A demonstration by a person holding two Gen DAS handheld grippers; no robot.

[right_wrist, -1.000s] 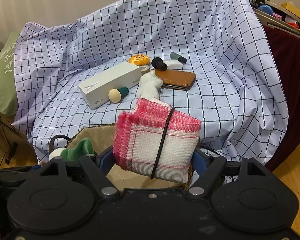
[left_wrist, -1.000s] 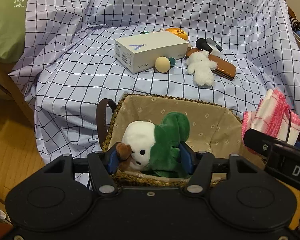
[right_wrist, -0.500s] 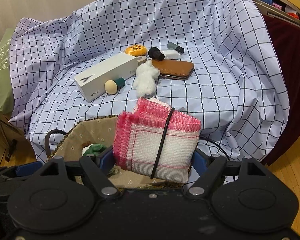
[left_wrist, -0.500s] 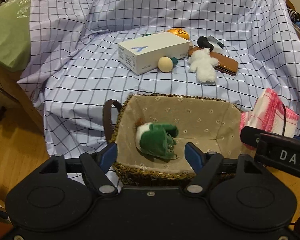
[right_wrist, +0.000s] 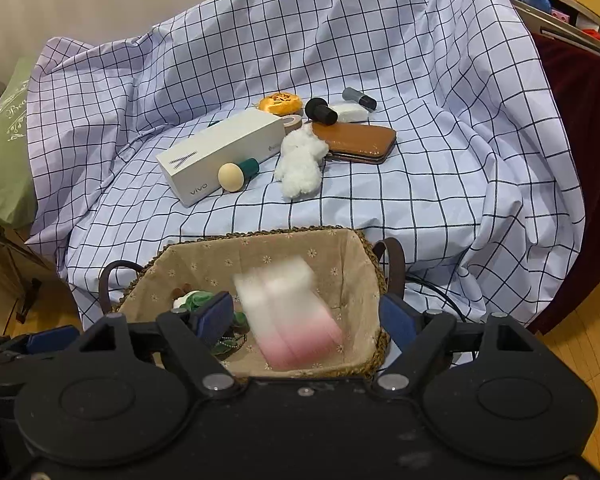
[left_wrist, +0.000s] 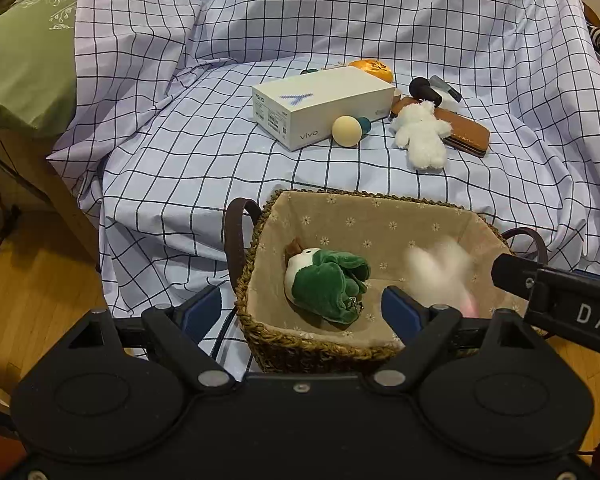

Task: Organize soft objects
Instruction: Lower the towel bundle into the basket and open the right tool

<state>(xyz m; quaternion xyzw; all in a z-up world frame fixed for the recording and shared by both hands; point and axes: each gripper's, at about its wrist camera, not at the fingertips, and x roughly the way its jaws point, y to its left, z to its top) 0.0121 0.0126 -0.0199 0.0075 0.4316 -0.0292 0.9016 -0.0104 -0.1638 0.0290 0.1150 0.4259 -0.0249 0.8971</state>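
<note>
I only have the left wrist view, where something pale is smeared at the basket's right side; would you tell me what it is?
Observer: It is a white and pink cloth, motion-blurred, within the rim of the basket.
Operator: Thank you. Is the right tool gripping it?
Observer: No. The right tool is open, and neither pad touches the cloth.
Operator: Is anything tucked behind the white box from my side?
Observer: Yes, a tan tape roll sits at its far corner.
</note>
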